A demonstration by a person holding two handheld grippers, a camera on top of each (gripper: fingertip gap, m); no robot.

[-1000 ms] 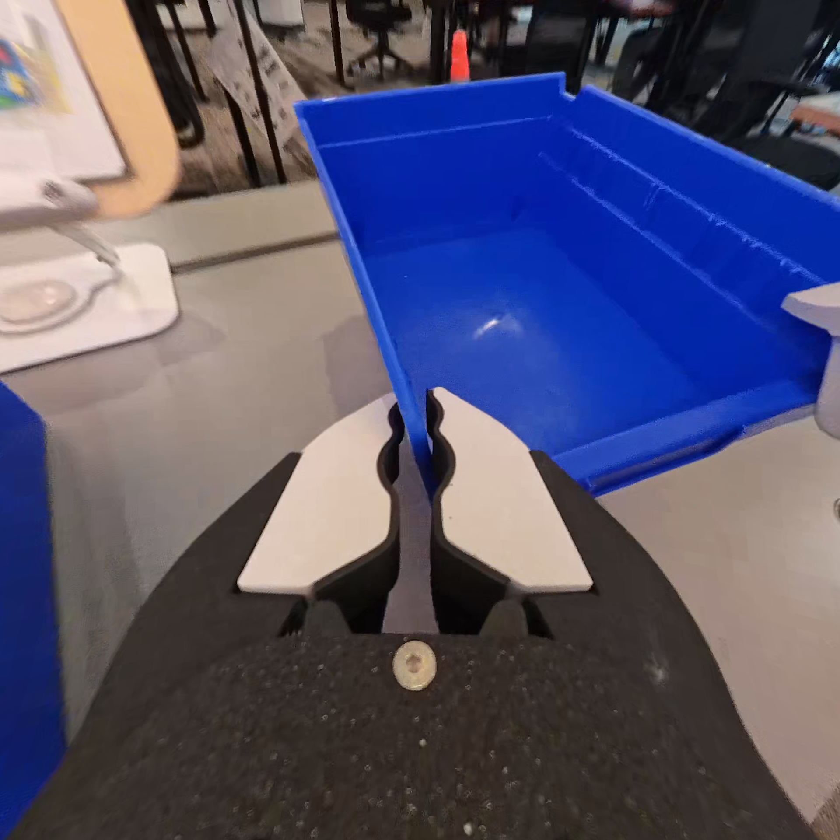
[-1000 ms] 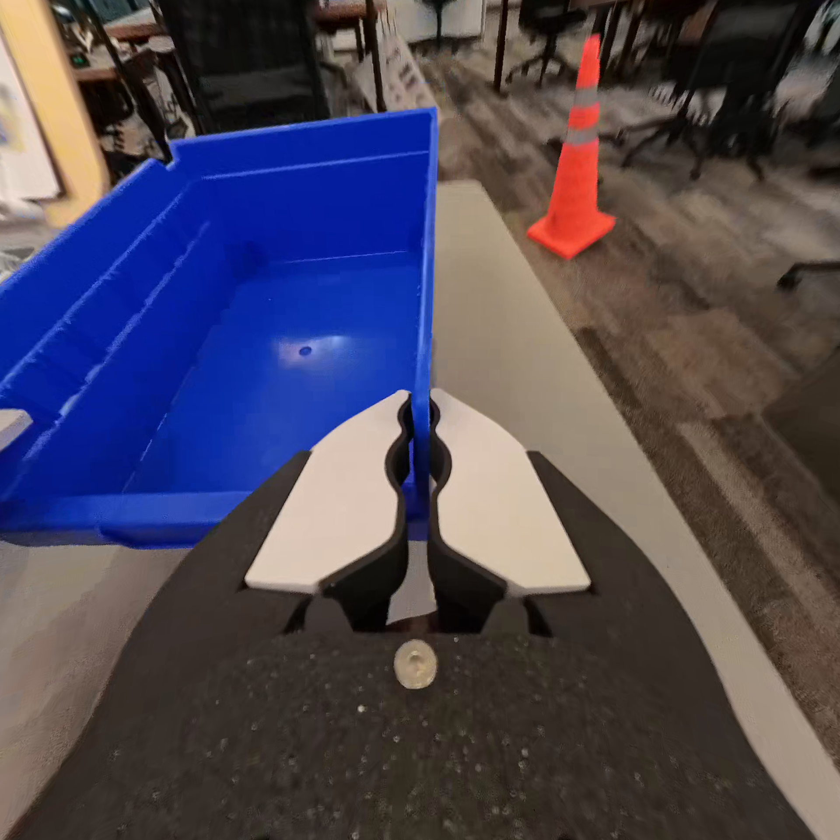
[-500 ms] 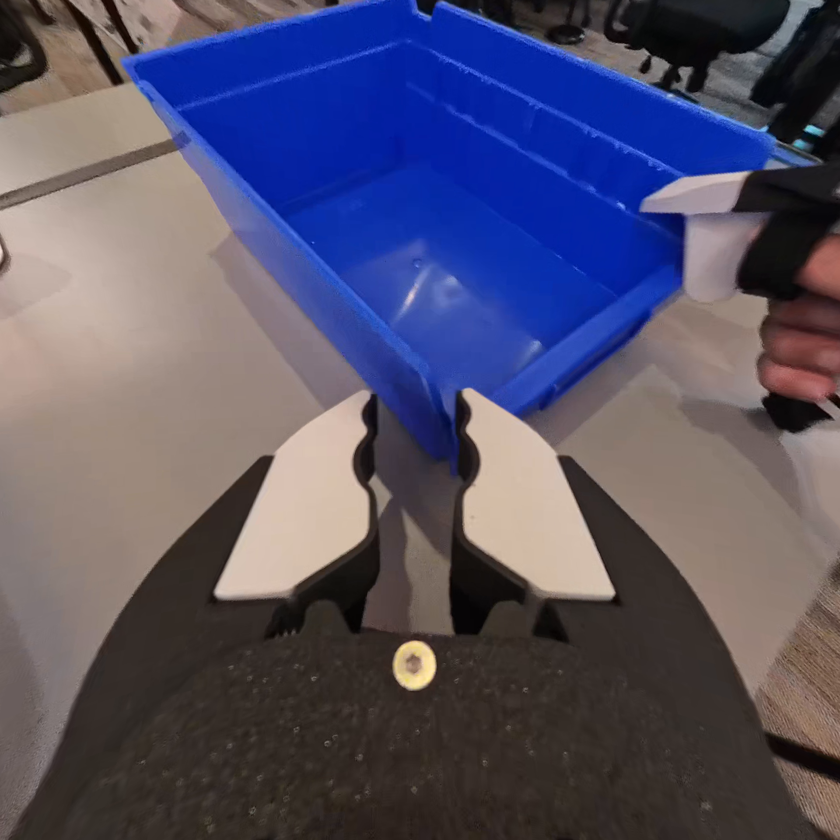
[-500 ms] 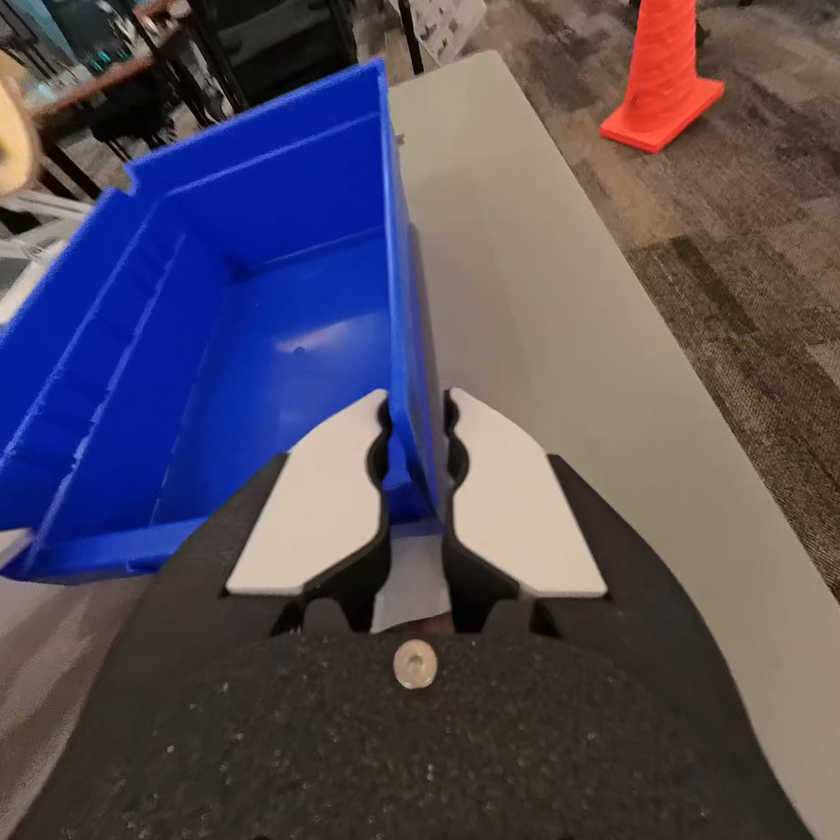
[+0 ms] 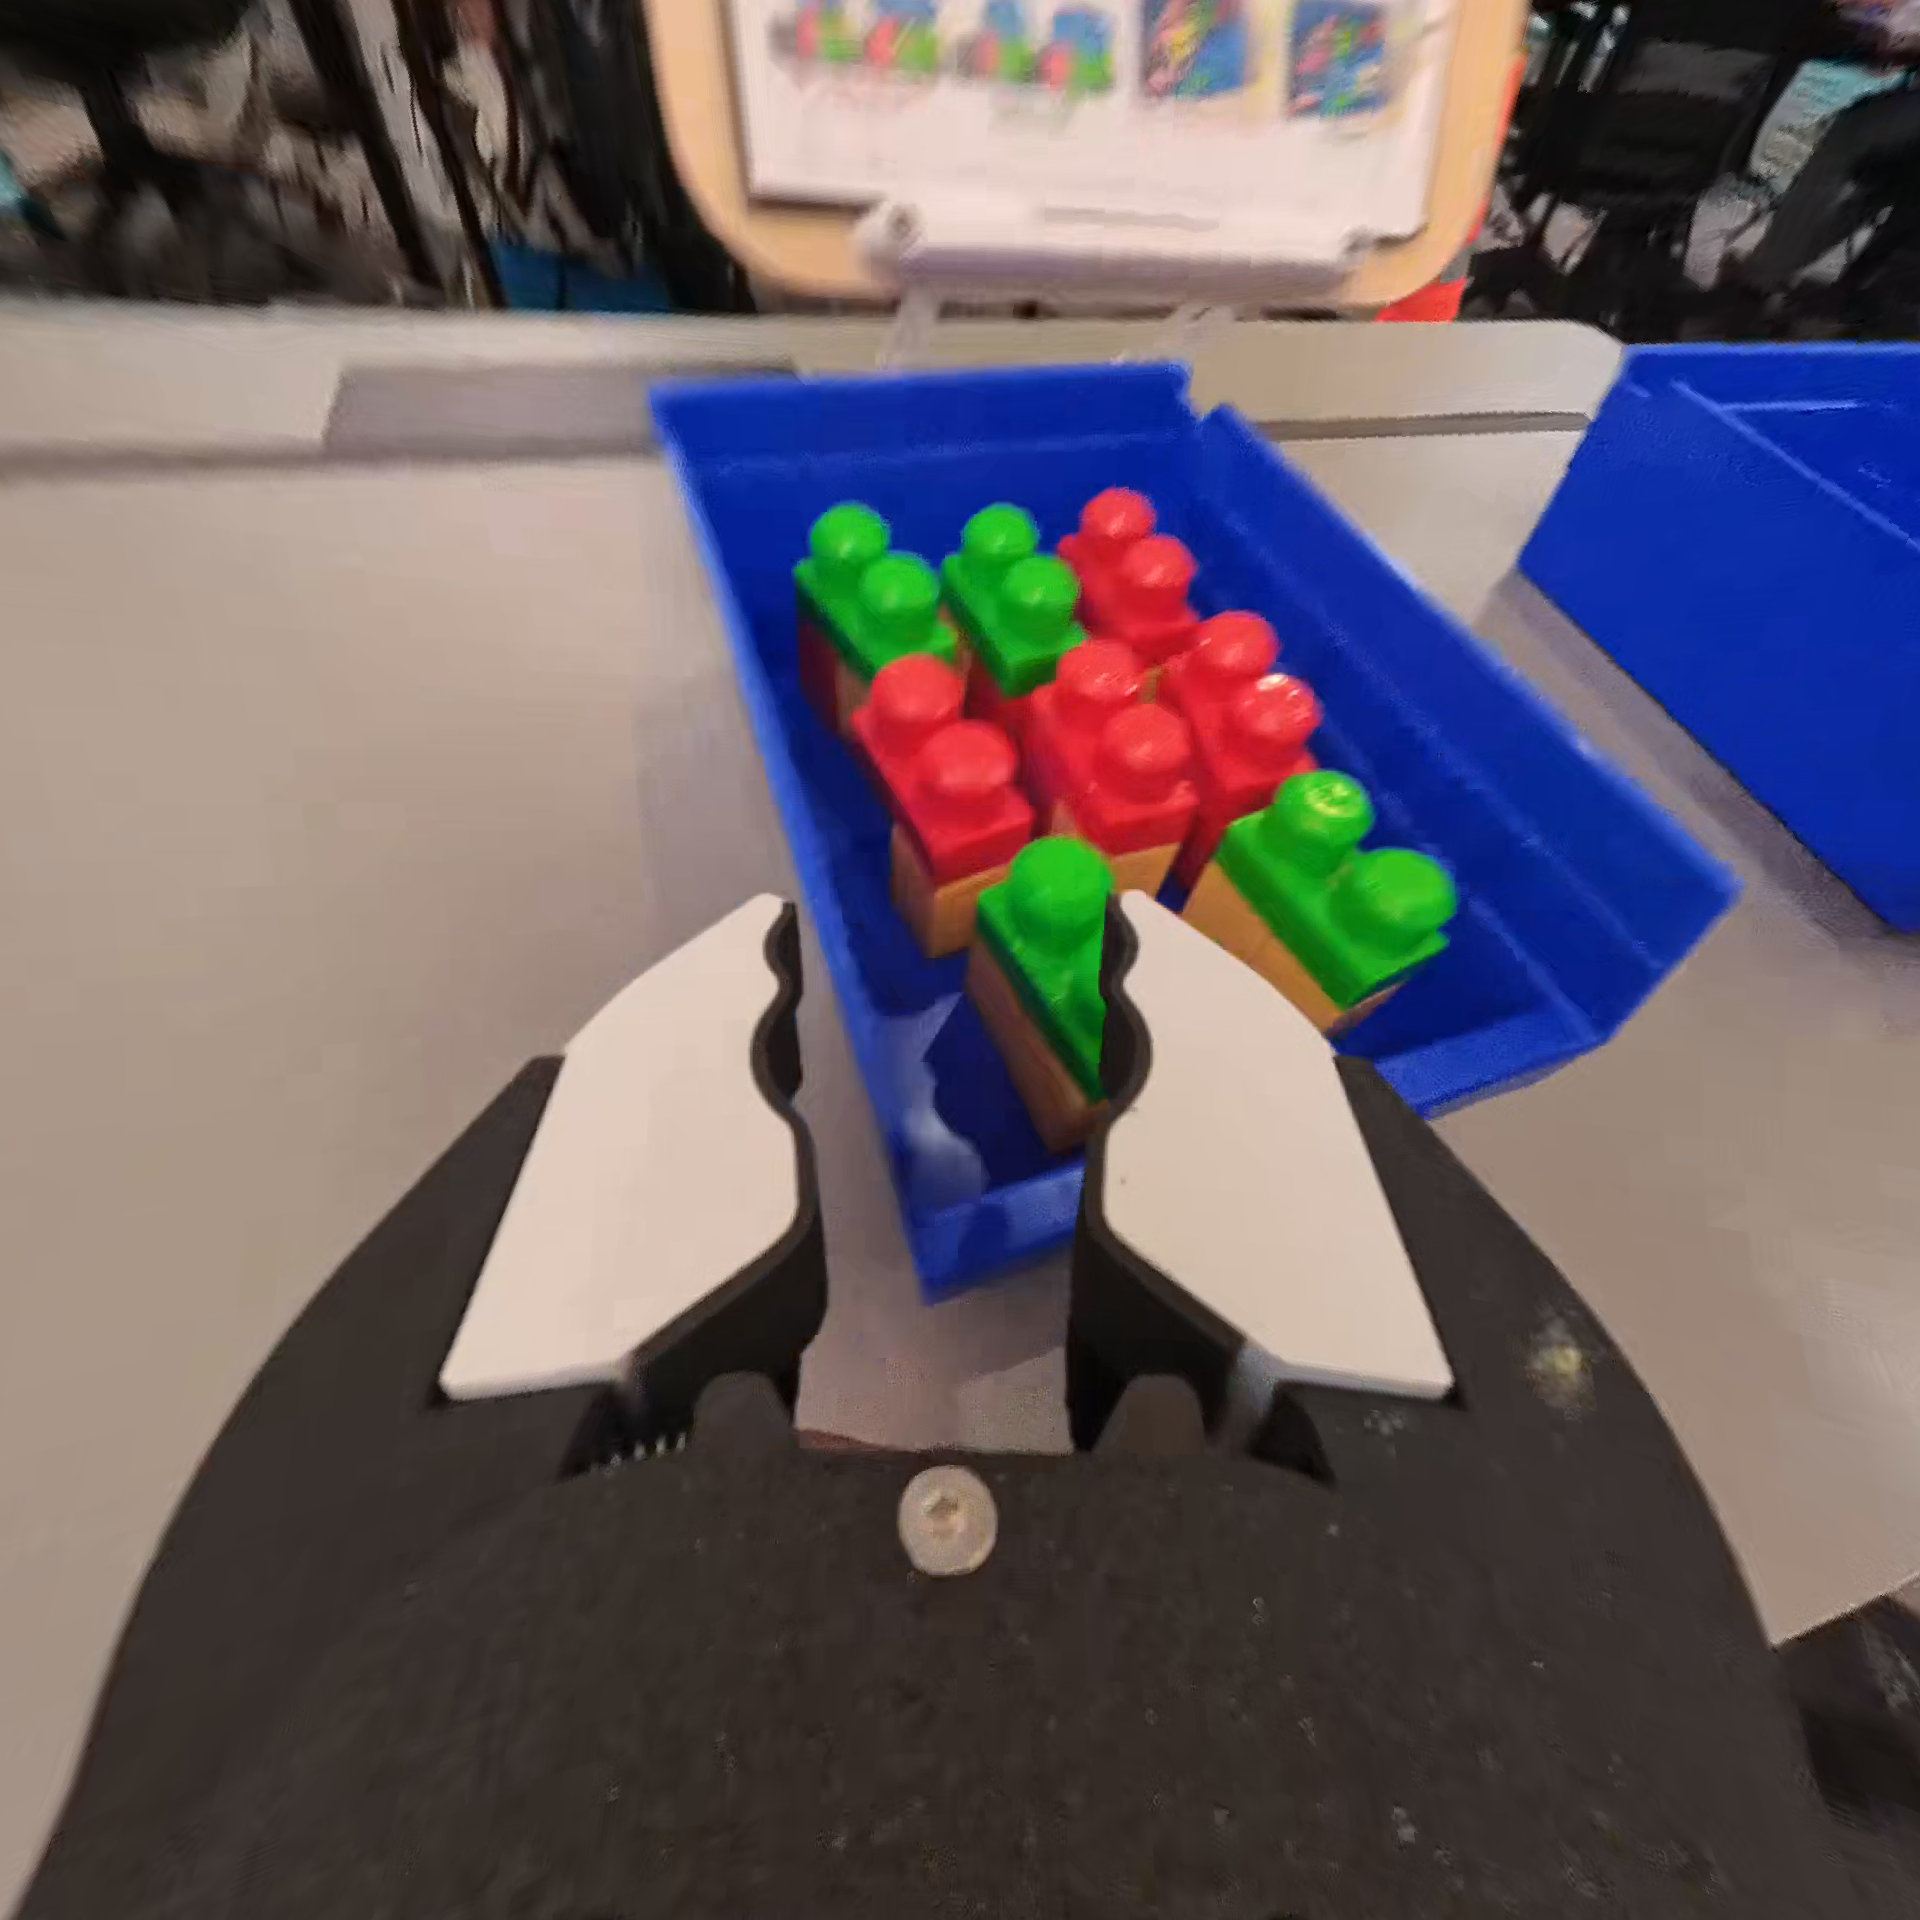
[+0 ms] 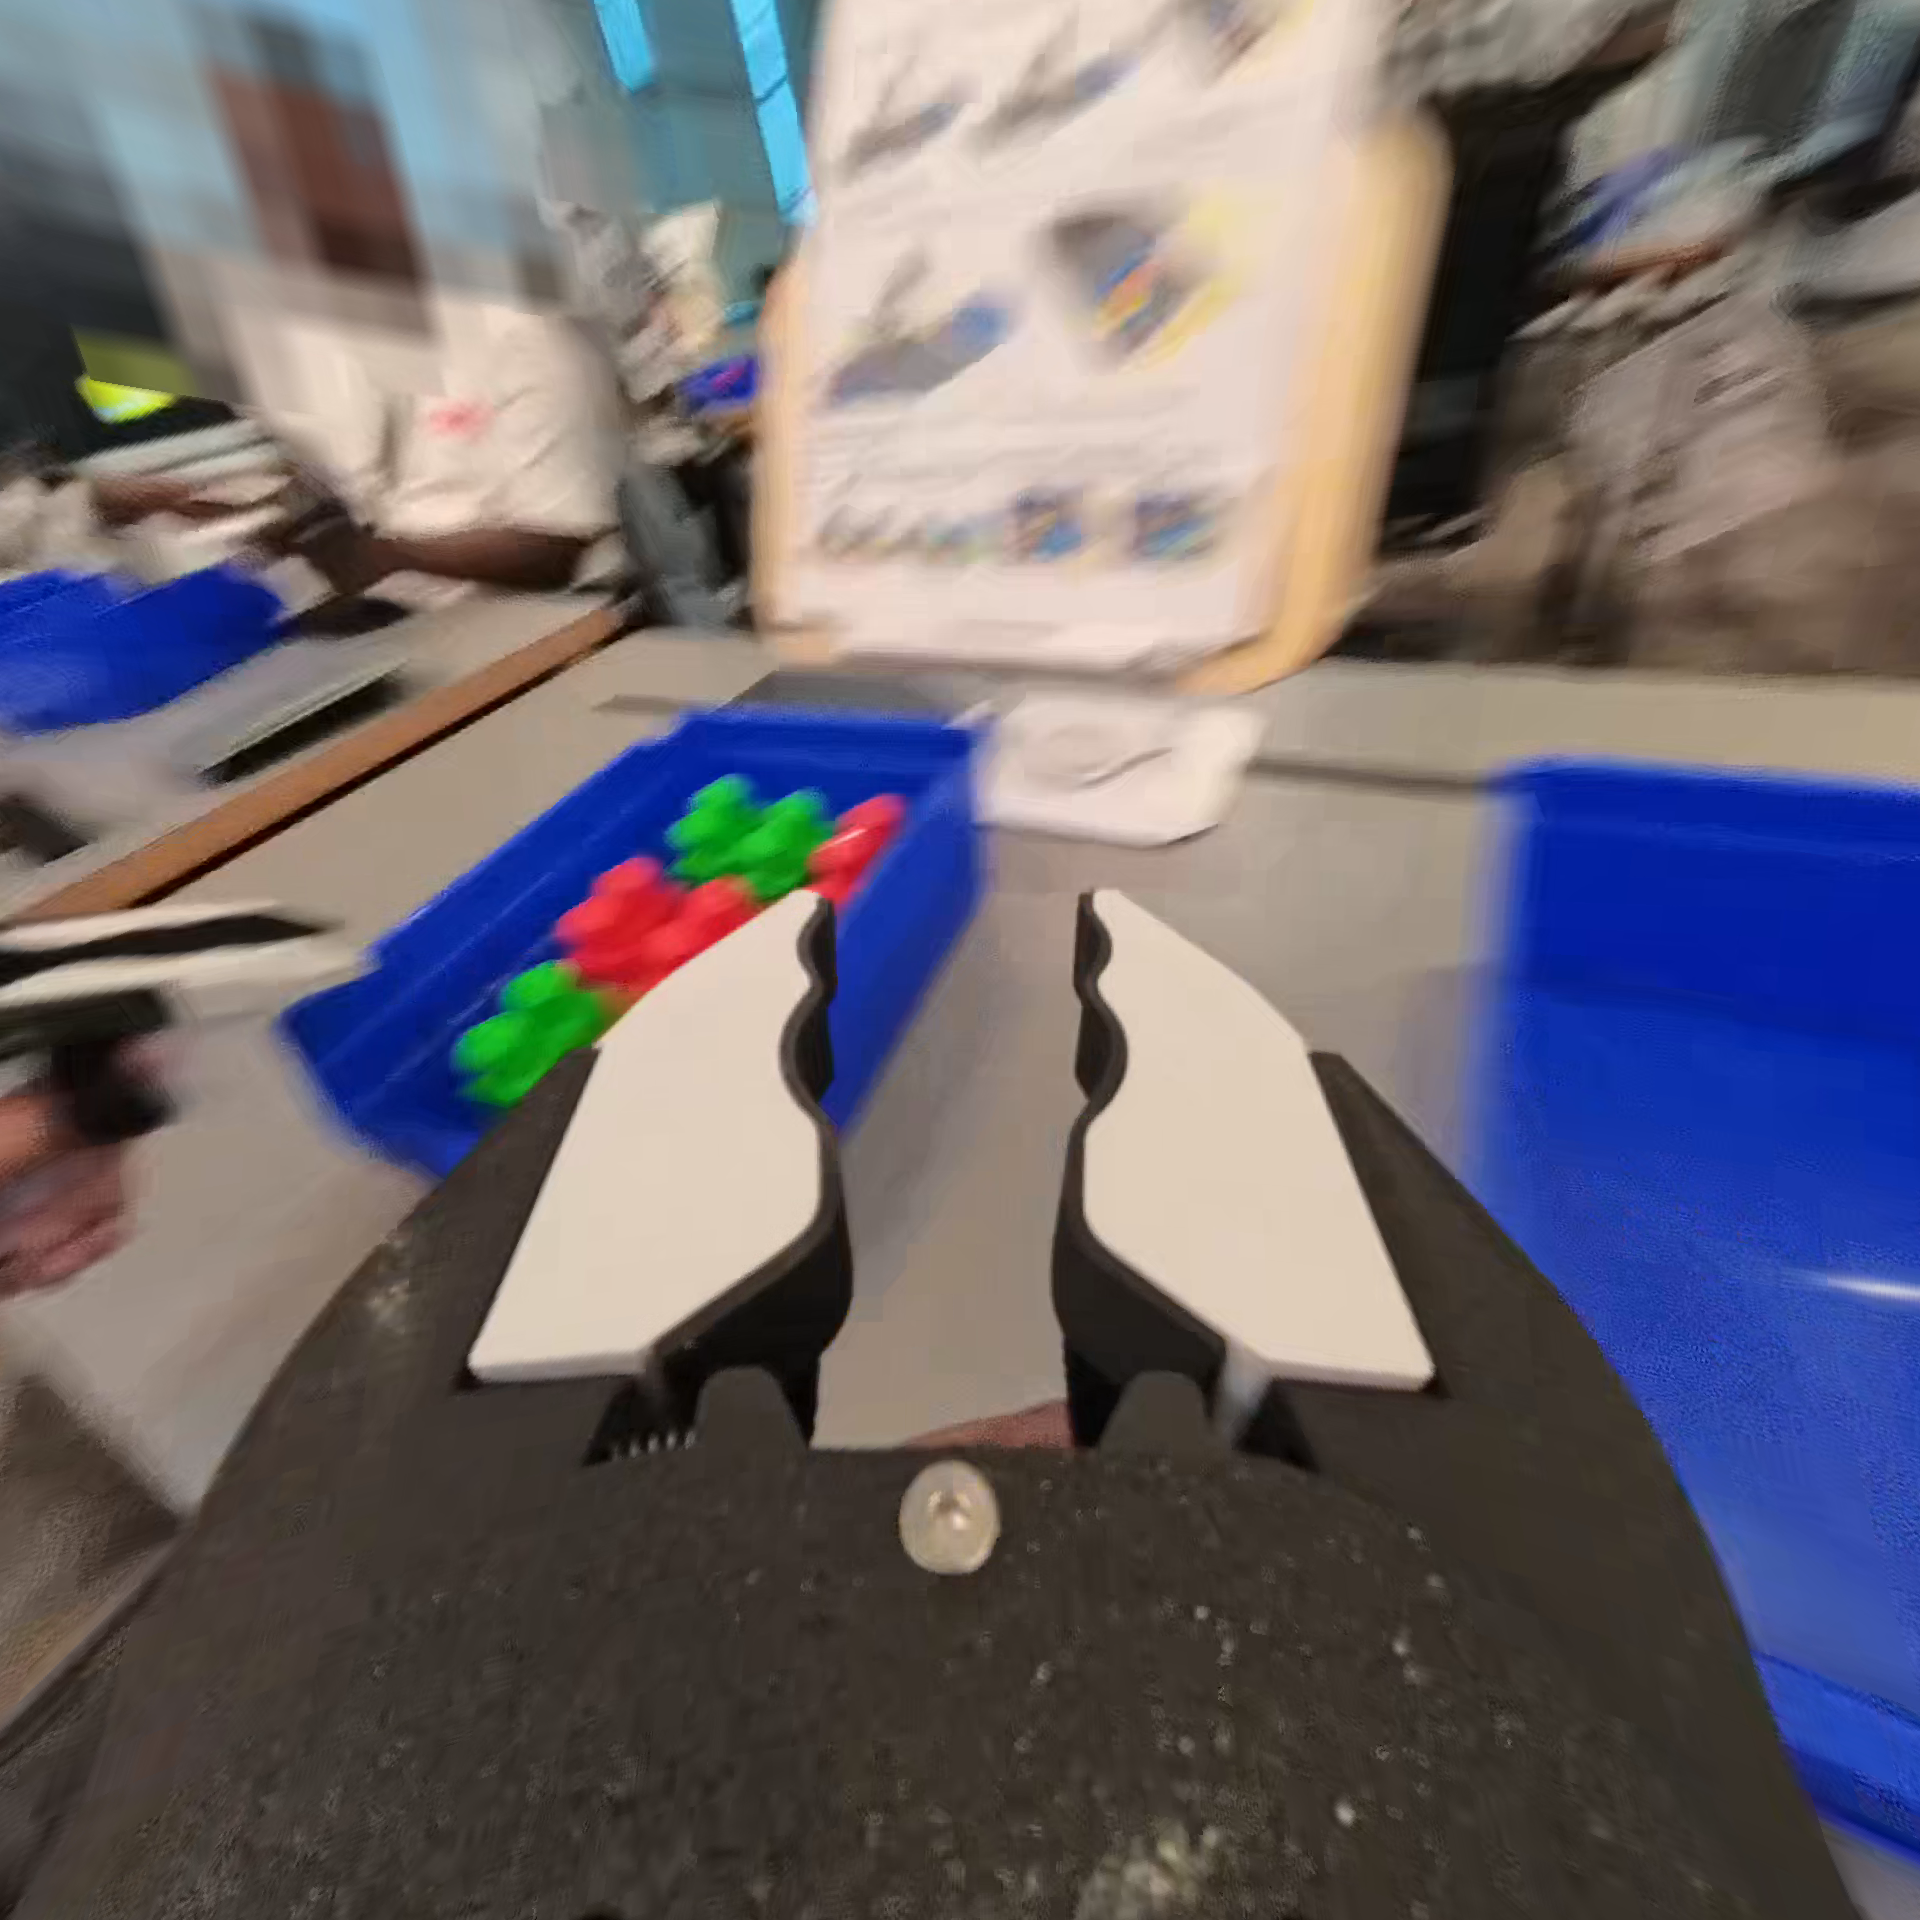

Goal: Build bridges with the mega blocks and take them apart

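Glossy knobbed blocks [image 5: 1091, 748] fill blue plastic bin [image 5: 1475, 790]; left tool [image 5: 945, 935], right tool [image 6: 951, 914] both agape.

Nothing here is sharp enough for me to read. The only thing bearing print is the wood-framed board [image 5: 1081, 114] standing at the far edge of my bench [image 5: 312, 727], with a white sheet of small coloured pictures and lines of print on it. In both wrist views that sheet is smeared by blur, so no word or number comes through. A person's white shirt [image 6: 468, 436] far behind carries a small red mark, also too blurred to make out.
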